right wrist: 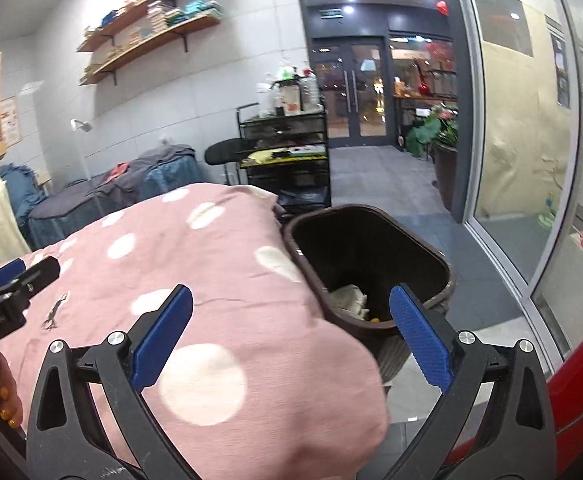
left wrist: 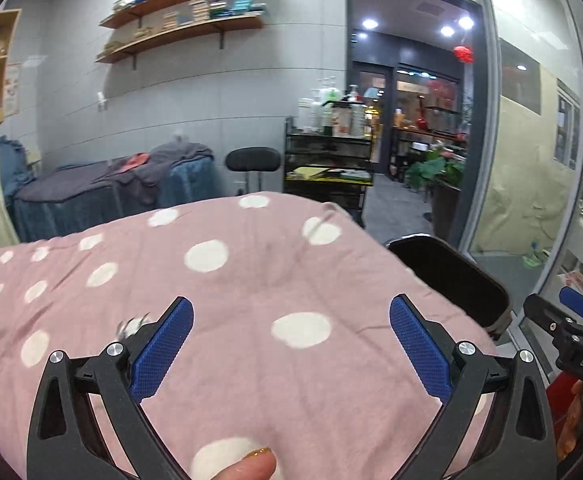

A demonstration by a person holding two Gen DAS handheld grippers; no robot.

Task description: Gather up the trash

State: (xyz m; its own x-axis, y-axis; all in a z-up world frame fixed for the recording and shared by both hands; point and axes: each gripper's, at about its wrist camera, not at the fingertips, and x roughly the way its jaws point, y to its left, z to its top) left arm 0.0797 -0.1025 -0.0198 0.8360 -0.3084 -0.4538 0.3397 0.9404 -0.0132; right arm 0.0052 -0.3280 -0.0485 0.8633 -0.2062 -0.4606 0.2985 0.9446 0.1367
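- Left wrist view: the left gripper (left wrist: 291, 312) is seen with its blue-padded tongs spread wide apart, nothing between them, over a pink cover with white dots (left wrist: 251, 288).
- A small dark scrap (left wrist: 131, 326) is noted on the cover just beside the left-hand pad; what it is cannot be told.
- The dark bin (left wrist: 459, 280) is seen past the cover's right edge; its contents are hidden in this view.
- The right gripper (left wrist: 571, 320) is seen at the right border; white lettering "DAS" is read on its black body, the rest cut off.
- A fingertip (left wrist: 251, 466) with a gold-painted nail is seen at the bottom edge.
- Right wrist view: the right gripper (right wrist: 291, 308) is seen with tongs wide apart and empty, spanning the cover's edge (right wrist: 211, 280) and the bin (right wrist: 371, 248).
- Crumpled pale trash (right wrist: 349, 298) is seen lying in the bin's bottom.
- The left gripper (right wrist: 15, 280) is seen at the left border; its printed label is too blurred to read.
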